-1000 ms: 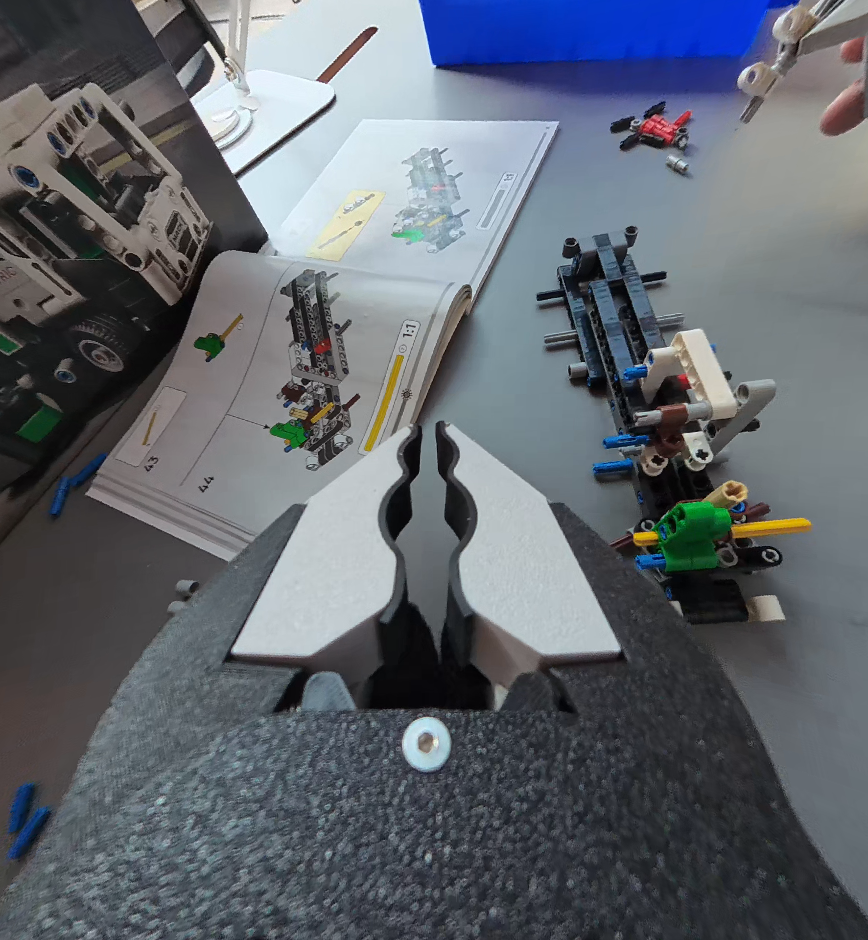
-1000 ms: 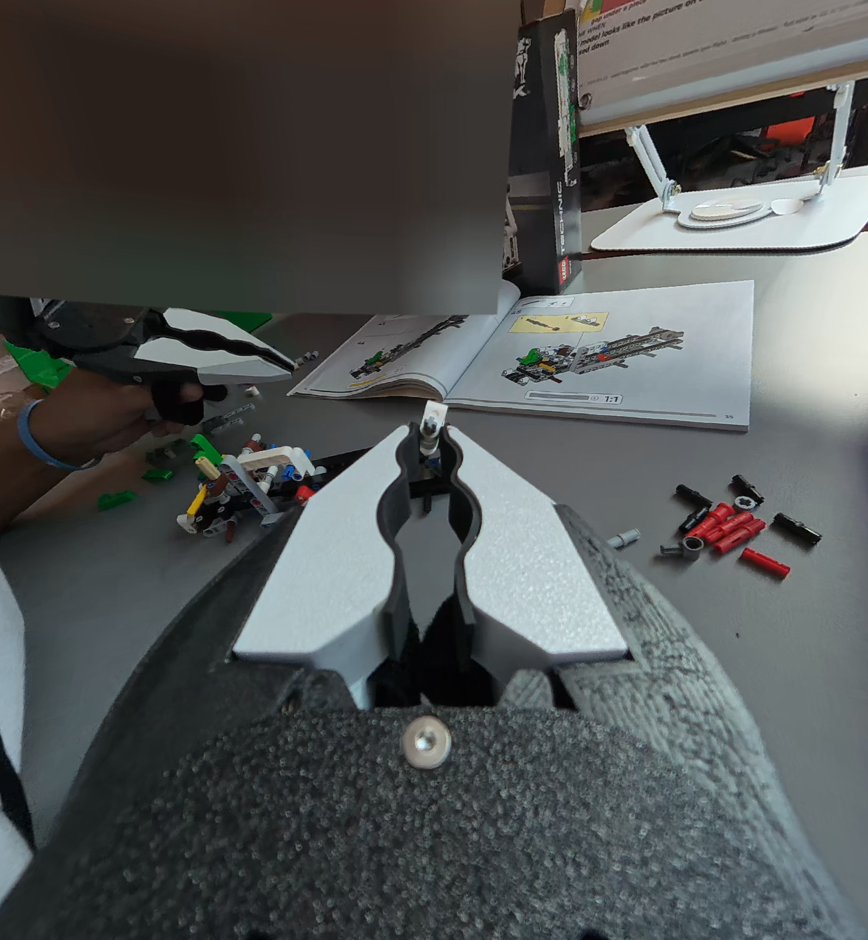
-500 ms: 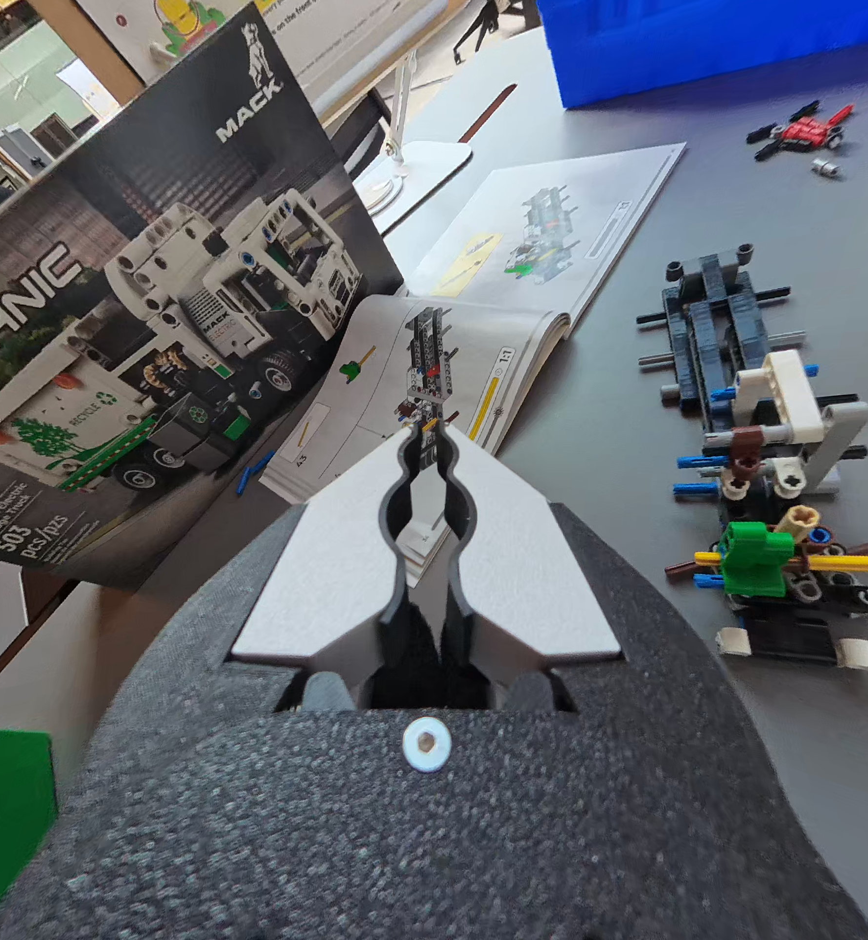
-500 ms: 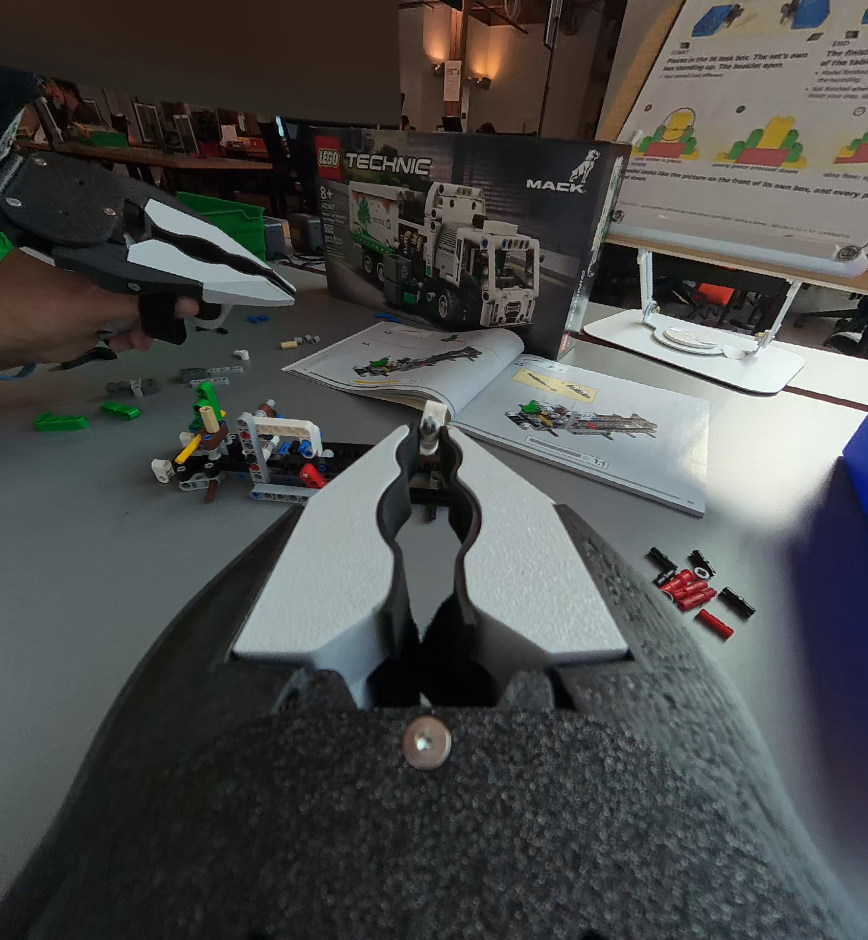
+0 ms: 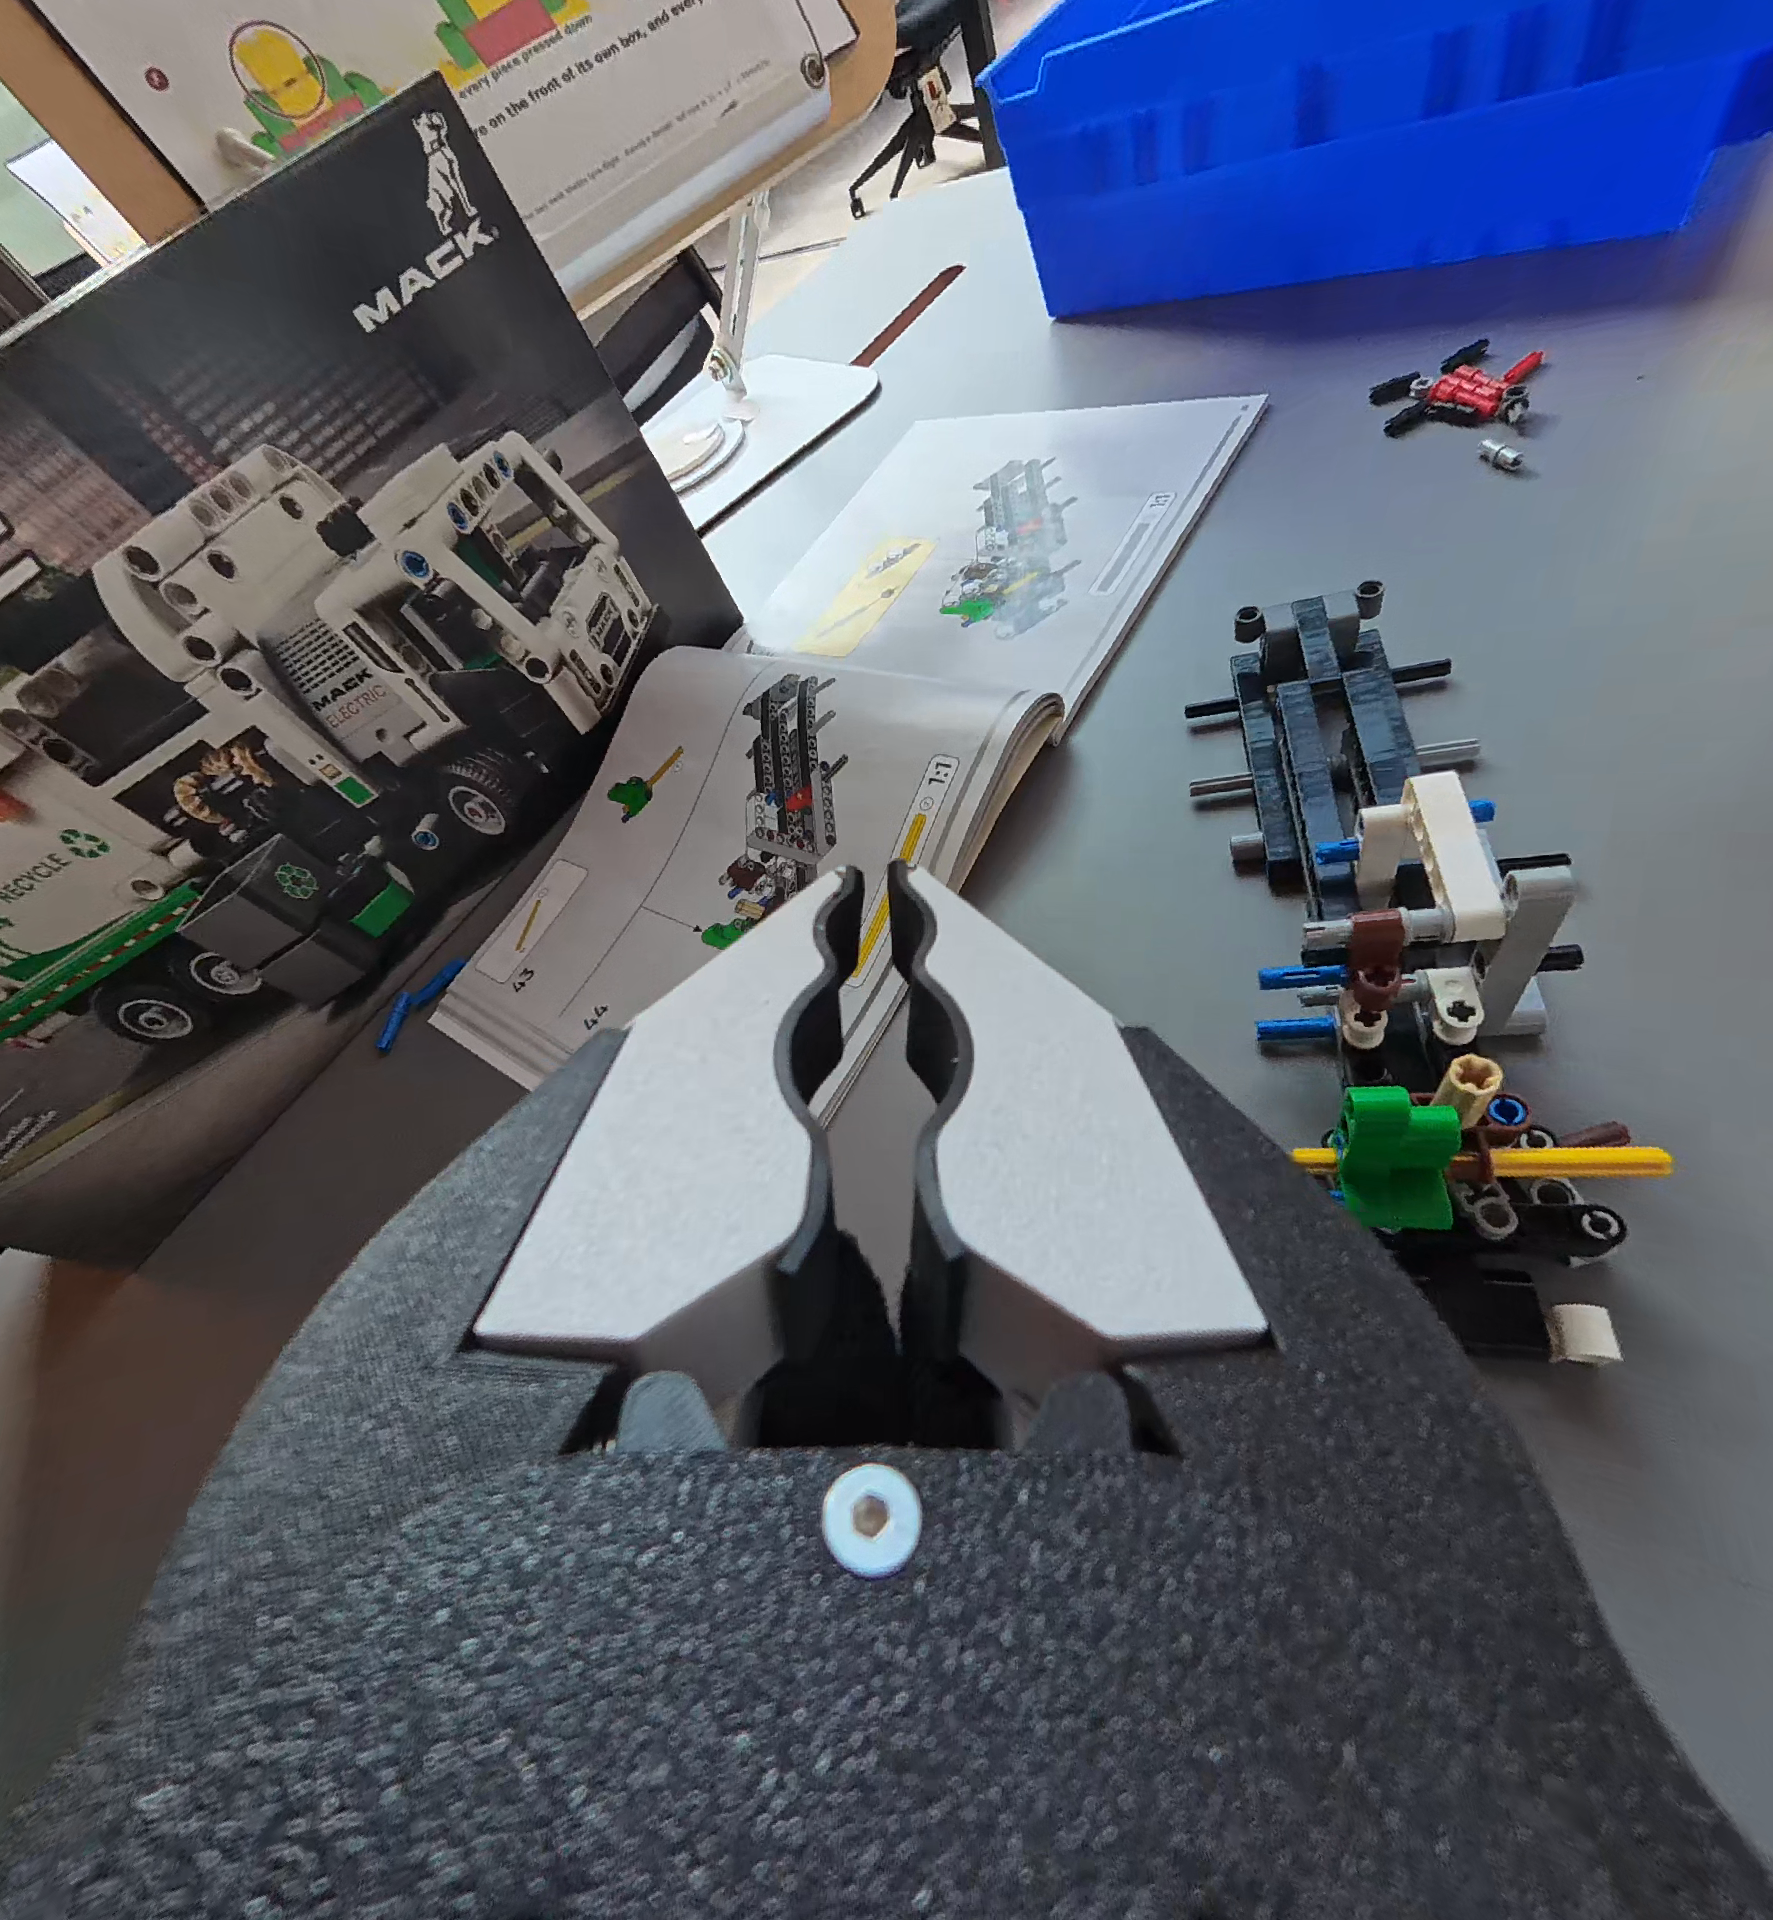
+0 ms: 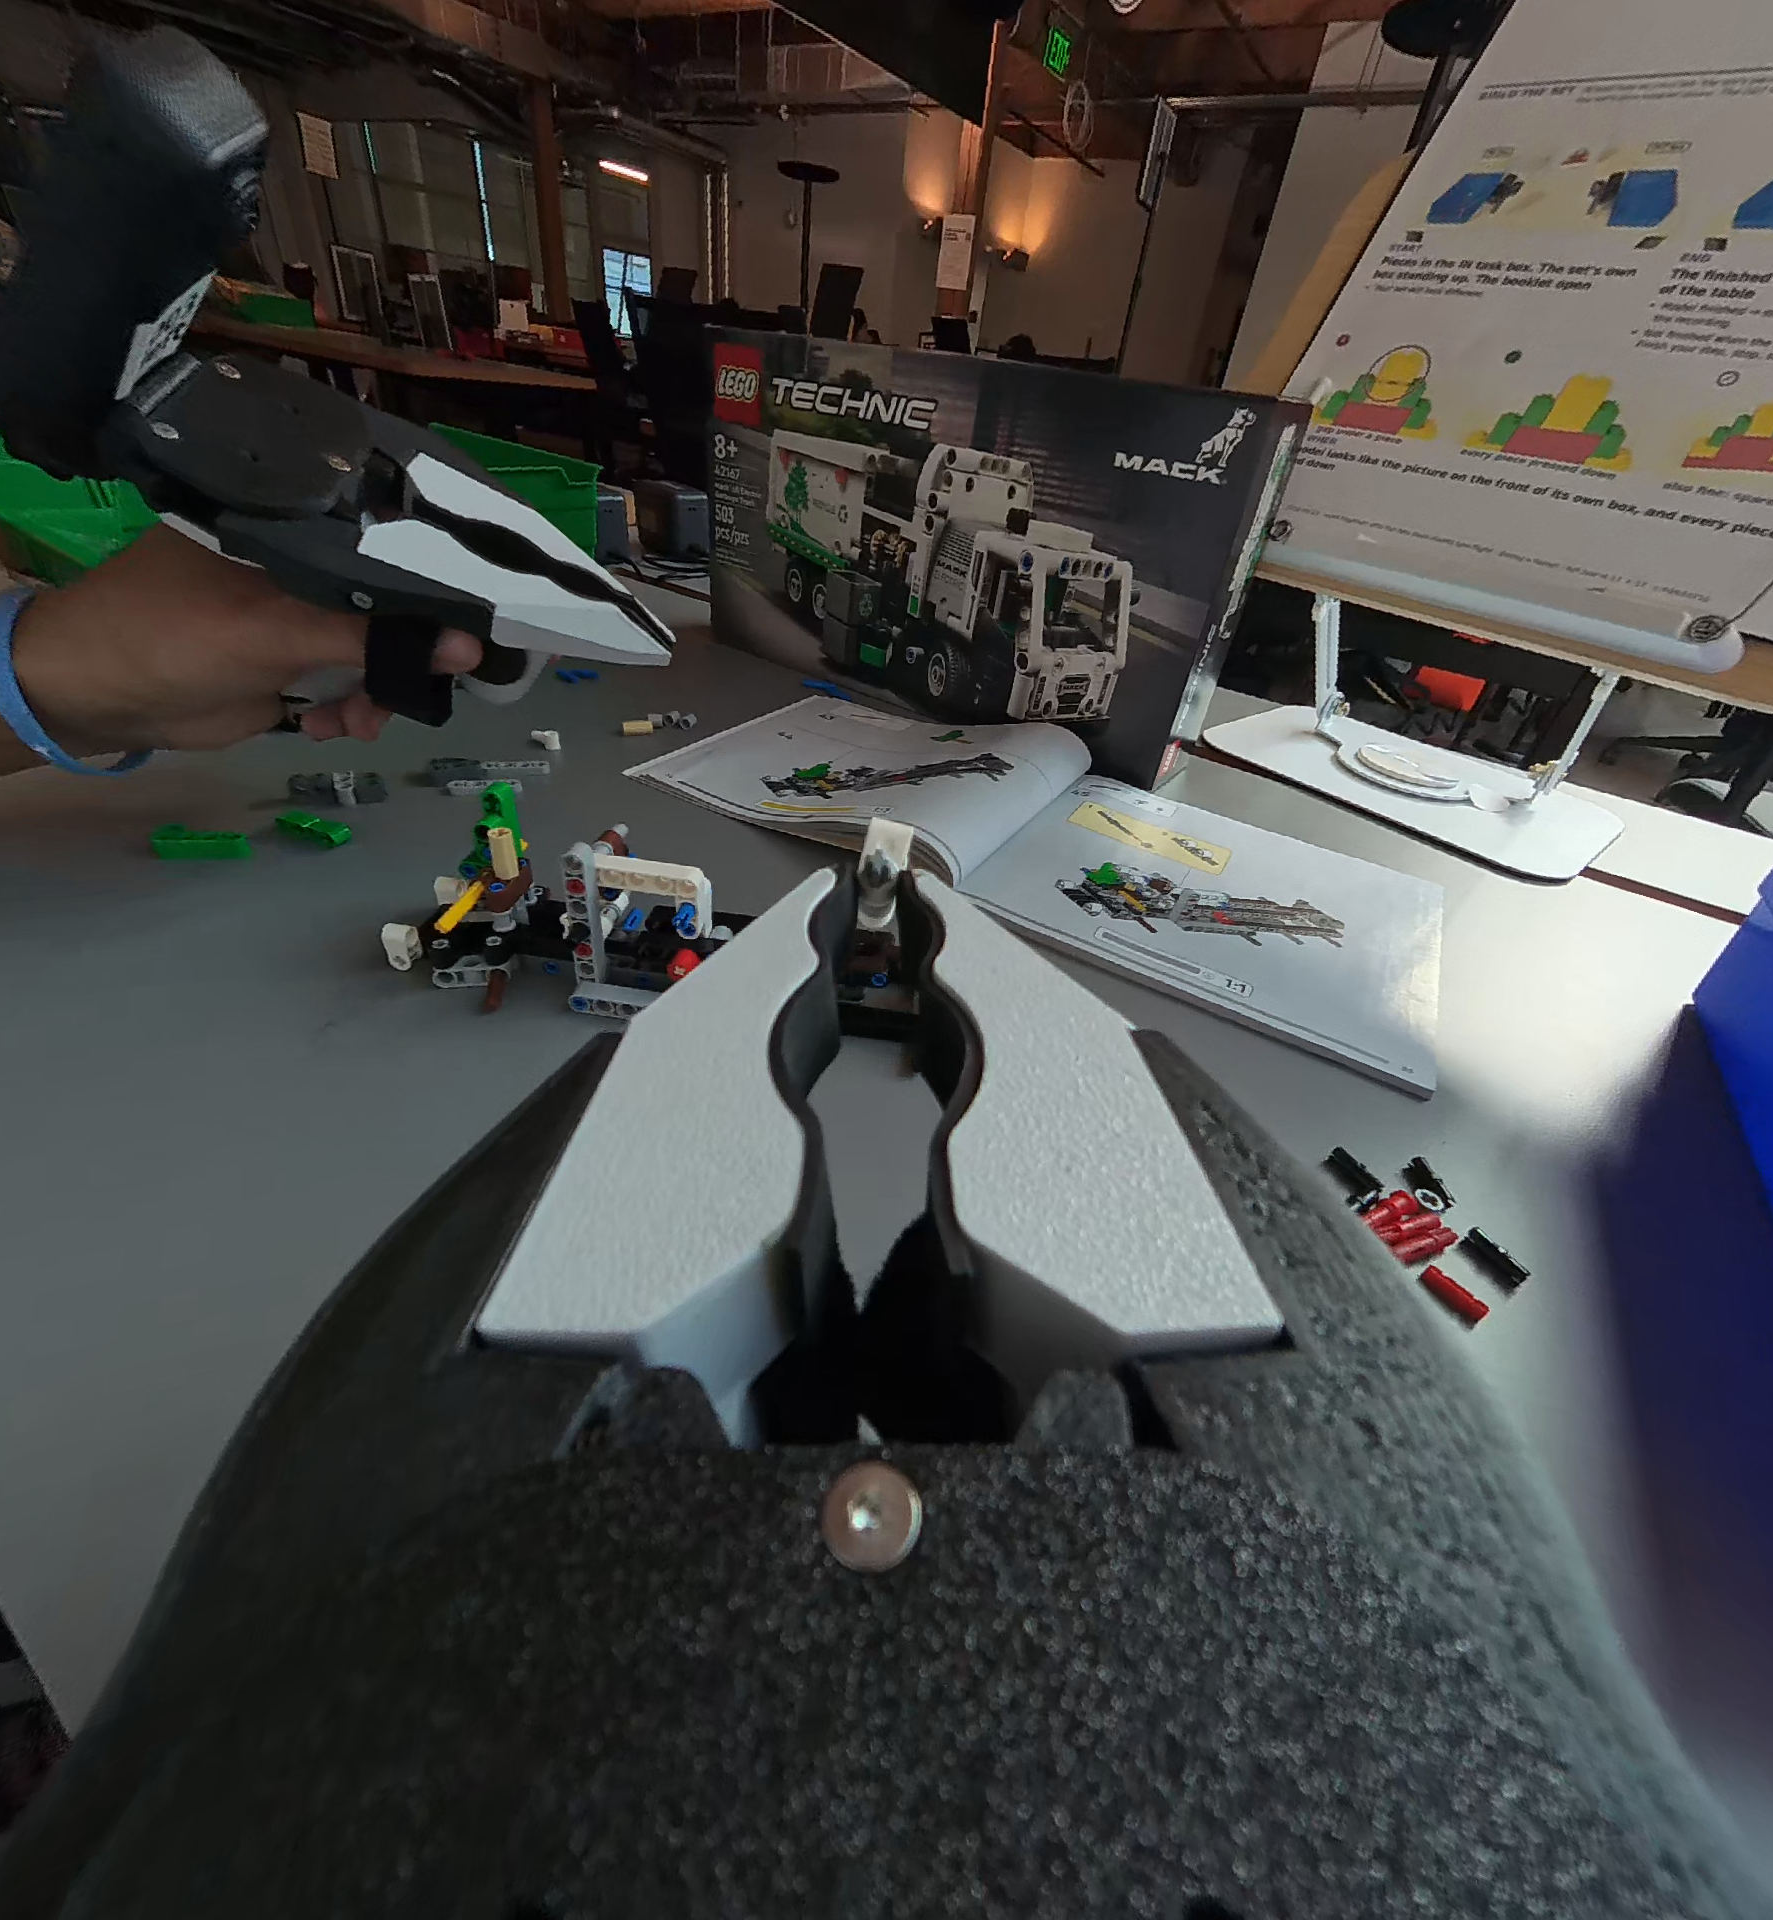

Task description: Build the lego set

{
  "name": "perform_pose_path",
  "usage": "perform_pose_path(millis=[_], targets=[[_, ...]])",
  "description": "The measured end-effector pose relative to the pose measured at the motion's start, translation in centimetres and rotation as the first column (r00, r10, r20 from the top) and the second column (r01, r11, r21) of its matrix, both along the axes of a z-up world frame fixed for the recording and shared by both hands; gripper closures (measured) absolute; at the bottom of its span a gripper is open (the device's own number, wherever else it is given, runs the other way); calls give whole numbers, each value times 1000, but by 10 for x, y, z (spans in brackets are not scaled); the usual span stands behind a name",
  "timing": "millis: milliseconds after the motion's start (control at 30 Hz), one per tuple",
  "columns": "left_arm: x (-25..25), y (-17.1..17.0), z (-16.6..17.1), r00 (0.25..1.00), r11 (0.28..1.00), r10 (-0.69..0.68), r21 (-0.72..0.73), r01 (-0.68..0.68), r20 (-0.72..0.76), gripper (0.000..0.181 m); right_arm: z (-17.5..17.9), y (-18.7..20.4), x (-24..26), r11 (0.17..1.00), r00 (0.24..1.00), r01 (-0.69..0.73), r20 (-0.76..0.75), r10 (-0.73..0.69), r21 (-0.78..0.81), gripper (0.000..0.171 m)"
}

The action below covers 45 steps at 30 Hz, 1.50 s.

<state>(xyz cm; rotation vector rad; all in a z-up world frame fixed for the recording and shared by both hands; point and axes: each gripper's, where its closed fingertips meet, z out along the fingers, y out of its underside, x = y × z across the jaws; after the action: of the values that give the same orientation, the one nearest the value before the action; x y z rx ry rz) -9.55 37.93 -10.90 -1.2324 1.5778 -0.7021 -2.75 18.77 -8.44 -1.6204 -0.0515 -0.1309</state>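
Change since earlier: both wrist views have tilted upward, so the set's box and the hall behind it now fill the background; the left gripper has lifted away from the bench and hangs in the air, seen from the right wrist view at
Landmark: chassis assembly, a long dark frame with white, grey, green and yellow parts, lying flat on the bench
Left jaws: nearly closed, a thin slit between them, nothing held
Right gripper: jaws narrow, pinching a small white-and-grey piece that pokes up past the tips; it hovers above the bench, near the far end of the chassis assembly
Instruction booklet: open, just left of the chassis assembly in the left wrist view; the box stands upright beyond it
Loose parts: red and black pins well past the chassis assembly's far end, near the blue bin; green and grey pieces on its other side
Meaning for the task: judging by the raised views, the person seems to be checking the booklet or the box picture before fitting the held piece; the chassis assembly sits unheld, so the left gripper probably needs to steady it first
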Motion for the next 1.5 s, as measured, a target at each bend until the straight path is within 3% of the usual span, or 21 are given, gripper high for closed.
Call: perform_pose_path(millis=[333,400,467,567,667,733,1033,1500], targets=[[0,-14,0,999,998,-47,49,48,-11,178,-5,3,-2,1000,1000,-4,18,4,-26,165],[-1,-33,8,990,989,-136,67,134,24,178,-6,3,-6,999,999,-10,42,12,-32,165],[-9,-72,28,944,950,-311,69,304,115,178,-2,3,-13,999,998,-32,44,33,-13,165],[-23,-126,40,860,871,-491,73,485,138,175,15,2,-39,986,987,-133,-80,142,104,165],[-24,-150,30,852,845,-519,191,499,73,170,28,4,-73,941,914,-251,-264,308,229,165],[-26,-160,21,840,820,-541,245,517,37,170,30,9,-82,940,910,-234,-283,302,249,165],[-29,-162,26,842,806,-537,325,494,53,172,18,25,-100,945,862,-232,-402,310,232,164],[-35,-161,42,813,817,-572,166,552,110,175,12,23,-113,917,780,-338,-482,399,213,165]])
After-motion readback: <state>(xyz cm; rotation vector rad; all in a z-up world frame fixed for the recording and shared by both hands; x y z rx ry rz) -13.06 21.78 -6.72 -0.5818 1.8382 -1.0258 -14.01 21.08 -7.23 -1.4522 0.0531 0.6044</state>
